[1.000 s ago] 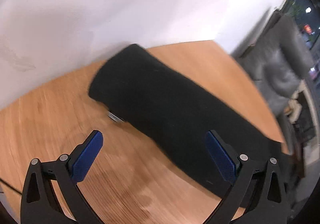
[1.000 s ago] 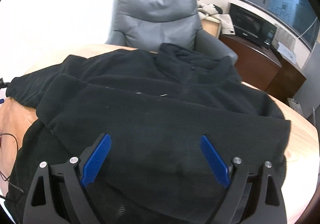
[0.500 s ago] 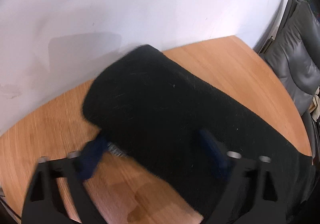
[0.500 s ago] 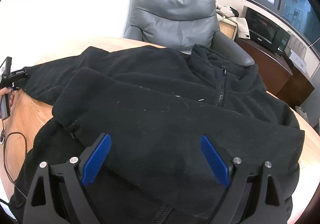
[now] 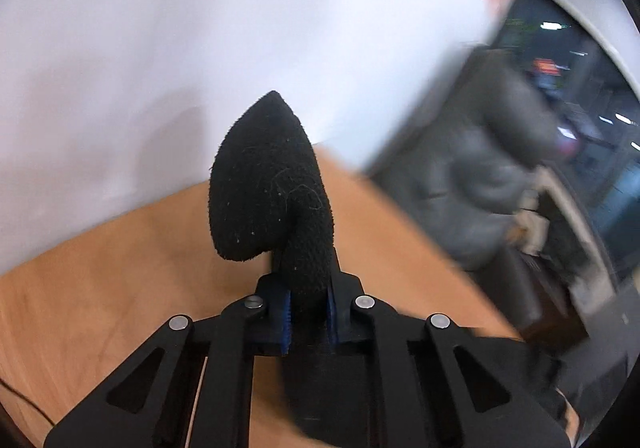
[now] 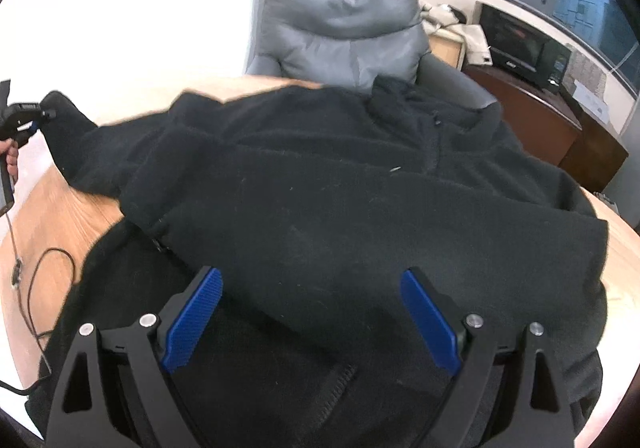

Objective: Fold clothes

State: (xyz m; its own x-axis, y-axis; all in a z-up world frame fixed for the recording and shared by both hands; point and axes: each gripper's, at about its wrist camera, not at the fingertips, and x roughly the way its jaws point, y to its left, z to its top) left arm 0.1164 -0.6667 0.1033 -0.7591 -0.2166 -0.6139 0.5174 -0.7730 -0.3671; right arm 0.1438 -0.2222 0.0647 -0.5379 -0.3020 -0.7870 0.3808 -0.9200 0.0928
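- Wooden table carries the black fleece jacket, one sleeve already across its body.
- Left gripper, clenched on the other sleeve's cuff, holds it aloft at nine o'clock.
- Right gripper hovers released at six.
- Likely step: carry the cuff toward three o'clock and lay it flat.

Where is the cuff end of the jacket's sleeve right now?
In the left wrist view the sleeve cuff is pinched in the left gripper, raised above the wooden table. In the right wrist view it sits at far left, beside the jacket.

wooden table, black fleece jacket, cable
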